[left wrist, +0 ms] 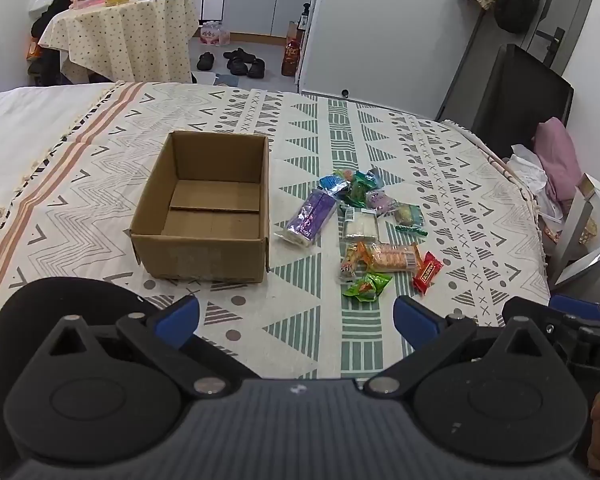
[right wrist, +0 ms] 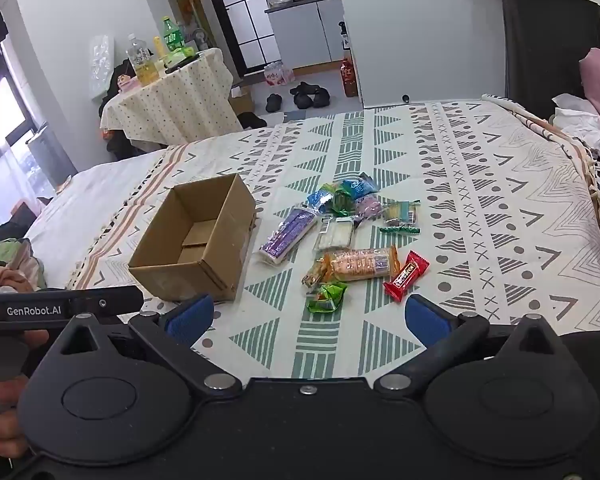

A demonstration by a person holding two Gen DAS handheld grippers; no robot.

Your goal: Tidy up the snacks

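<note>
A patterned bedspread (left wrist: 380,128) covers the bed. On it, left of centre, stands an open cardboard box (left wrist: 204,208) with nothing inside. Just right of the box lies a loose heap of snack packets, among them a long purple packet (left wrist: 310,218), an orange biscuit sleeve (left wrist: 388,258), a red bar (left wrist: 427,272) and, nearest, a green packet (left wrist: 367,286). The left gripper (left wrist: 296,318) and the right gripper (right wrist: 308,318) hover side by side above the near edge, both tilted downward, jaws spread wide and holding nothing. A hand (right wrist: 4,420) grips the left tool's handle.
</note>
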